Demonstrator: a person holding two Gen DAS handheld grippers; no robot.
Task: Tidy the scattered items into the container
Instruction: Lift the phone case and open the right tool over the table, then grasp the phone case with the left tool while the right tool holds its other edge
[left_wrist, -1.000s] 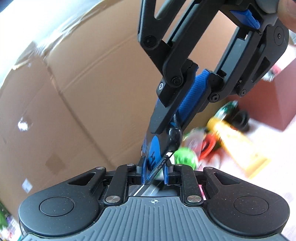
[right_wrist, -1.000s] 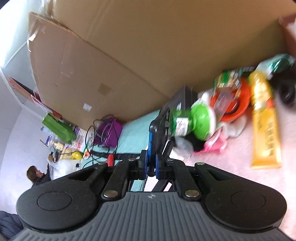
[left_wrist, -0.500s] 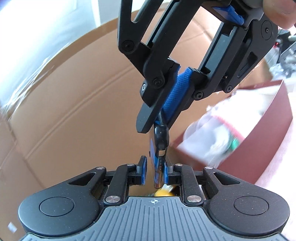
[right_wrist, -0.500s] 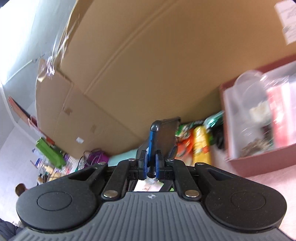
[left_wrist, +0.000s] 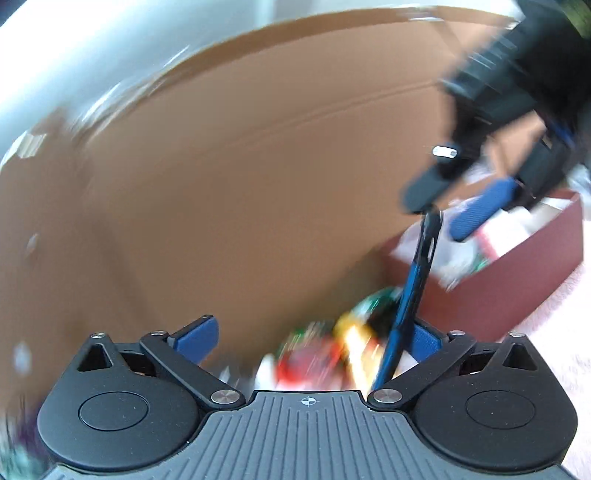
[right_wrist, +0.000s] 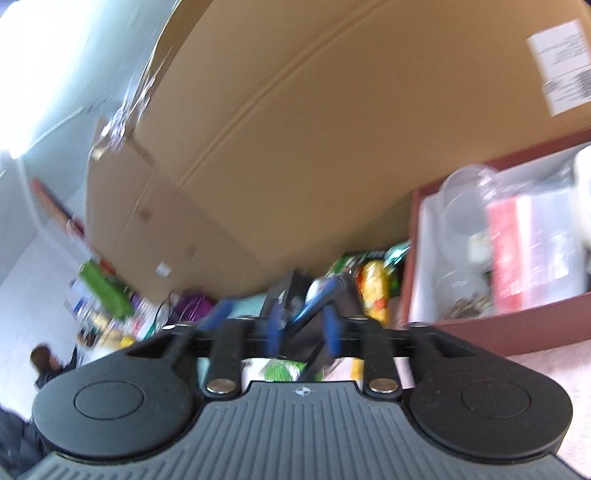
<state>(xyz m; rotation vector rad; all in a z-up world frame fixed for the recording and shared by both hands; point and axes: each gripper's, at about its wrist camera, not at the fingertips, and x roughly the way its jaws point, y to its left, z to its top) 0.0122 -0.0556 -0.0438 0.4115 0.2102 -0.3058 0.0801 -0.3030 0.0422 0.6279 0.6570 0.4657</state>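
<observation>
Release step: both claws opening. Left claw (left_wrist: 314, 339) wide, flat blue-black item (left_wrist: 413, 295) leaning on its right pad, unpinched. Right claw (right_wrist: 301, 325) half-open; whether it pinches the item between its pads, cannot tell. One maroon box (right_wrist: 517, 332) ahead-right, part filled. Leftover pile (right_wrist: 373, 288) ahead, uncountable through blur. Next, judged: item must clear box rim.

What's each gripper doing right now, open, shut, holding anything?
Left gripper: jaws opening wide, the flat black-and-blue item leaning loose against one pad.
Right gripper: jaws opening, same item between them, unpinched.
</observation>
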